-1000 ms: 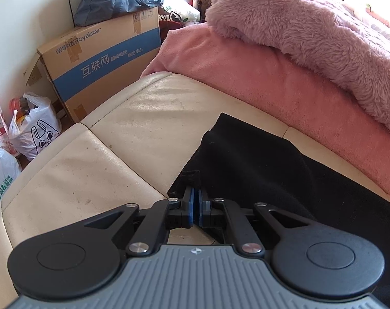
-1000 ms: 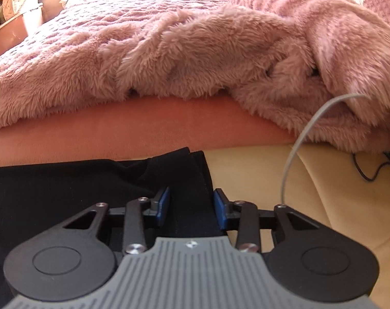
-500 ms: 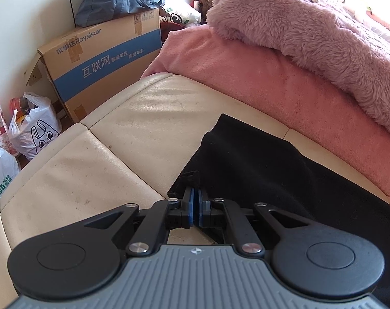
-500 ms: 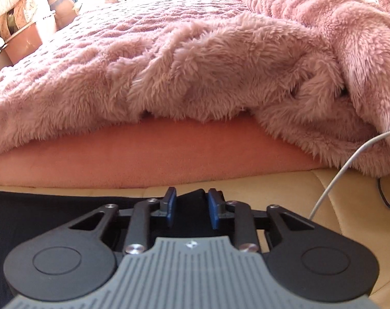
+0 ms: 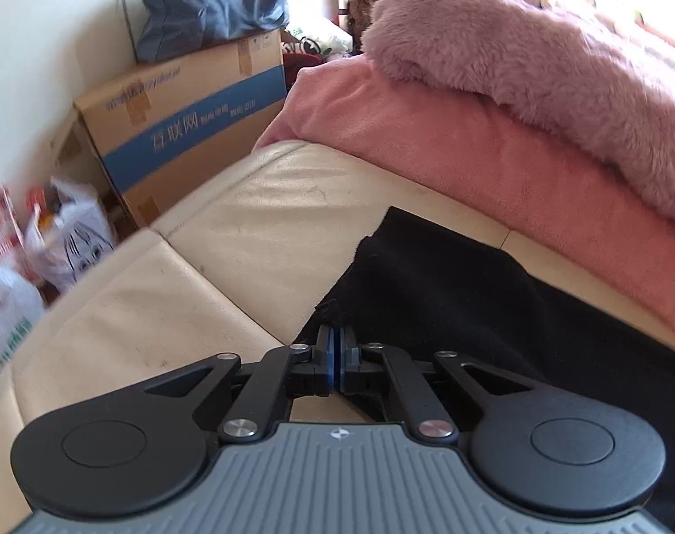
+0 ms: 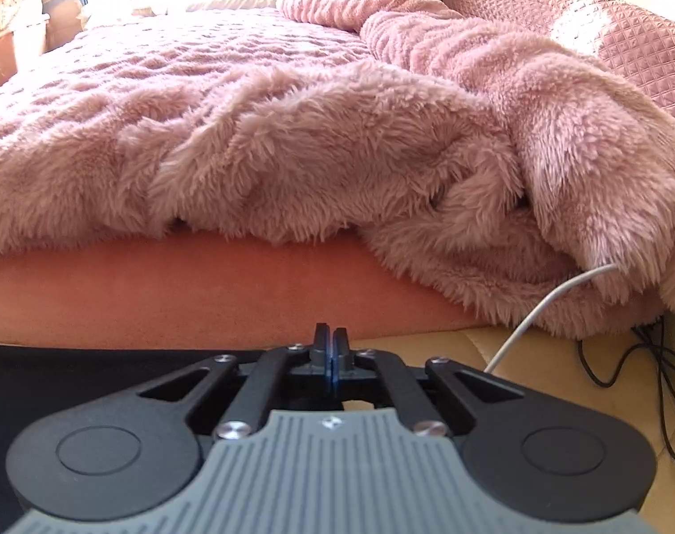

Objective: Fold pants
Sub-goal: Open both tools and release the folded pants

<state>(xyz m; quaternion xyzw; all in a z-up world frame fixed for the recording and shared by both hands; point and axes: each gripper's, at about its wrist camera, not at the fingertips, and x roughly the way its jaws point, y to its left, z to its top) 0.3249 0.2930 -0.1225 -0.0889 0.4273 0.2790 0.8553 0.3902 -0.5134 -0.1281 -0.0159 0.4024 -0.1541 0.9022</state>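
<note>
Black fabric: the pants lie spread flat across a cream leather bench at the foot of a bed, one end reaching into each wrist view.
Left hand-held gripper: jaws pressed together on the near corner of the pants, where the dark cloth bunches against the blue pads; the pinch looks set to lift that corner for a fold.
Right hand-held gripper: jaws pressed fully together at the pants' other end; the gripper body hides the cloth edge, so whether fabric sits between the pads cannot be told from this view.
Likely reason for the paired hold: a grip at each end would let the garment rise evenly and fold over without twisting.
Bench: pale, creased leather, bare to the left of the pants, giving a flat surface for laying the fold.
White cable: trails from under the blanket onto the bench just right of the right gripper, near enough to snag, by this reading.
Black cords: tangled further right, clear of the pants.
Mattress edge: salmon-pink, directly behind the pants.
Fluffy pink blanket: heaped over the bed beyond.
Cardboard box: far left beside the bed, with a dark bag on top.
</note>
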